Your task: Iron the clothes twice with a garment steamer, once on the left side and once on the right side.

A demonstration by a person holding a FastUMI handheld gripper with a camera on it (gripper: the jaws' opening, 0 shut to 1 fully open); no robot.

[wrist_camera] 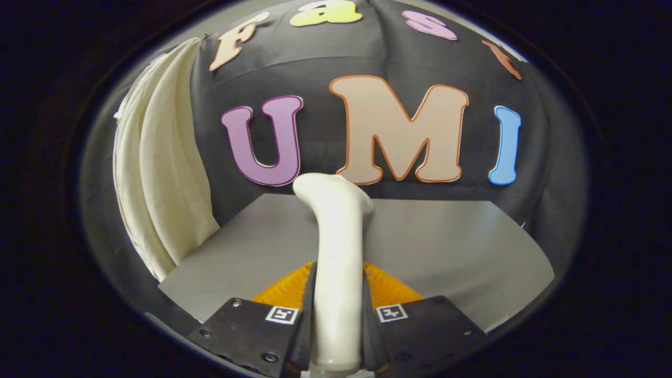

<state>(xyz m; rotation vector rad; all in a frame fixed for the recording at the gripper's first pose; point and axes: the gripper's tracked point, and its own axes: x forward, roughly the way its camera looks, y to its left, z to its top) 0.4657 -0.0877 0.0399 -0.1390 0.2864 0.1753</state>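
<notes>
Gripper view: the tongs (338, 320) are closed on the garment steamer (338, 252), both fingers pressed to the sides of its white handle, low down near its base. The handle rises up between the fingers and bends at the top into the head, which sits beyond the fingertips, over the far part of the table. Can't tell from here which way the steam face points.

The cloth to be ironed, a cream garment (157, 168), hangs in long vertical folds off to the left, well apart from the steamer head, its lower hem near the table's left corner. No contact yet, so I'd judge neither of the 2 passes is done.

To do this step well, imo: swing the head left toward the garment, get it square to the fabric w/ light touch, then run 1 slow stroke along the left side, 1 along the right. The grip sits low on a tall handle, so the head could wobble or twist; keep the squeeze firm & moves smooth. Loose folds may bunch or swing away if pushed hard.

Surface & room: grey table (446, 247), smooth and matte. An orange ribbed thing (388, 289) lies right behind the fingers, just under the handle; can't tell what it is. Black cloth wall (367, 58) closes the back.
</notes>
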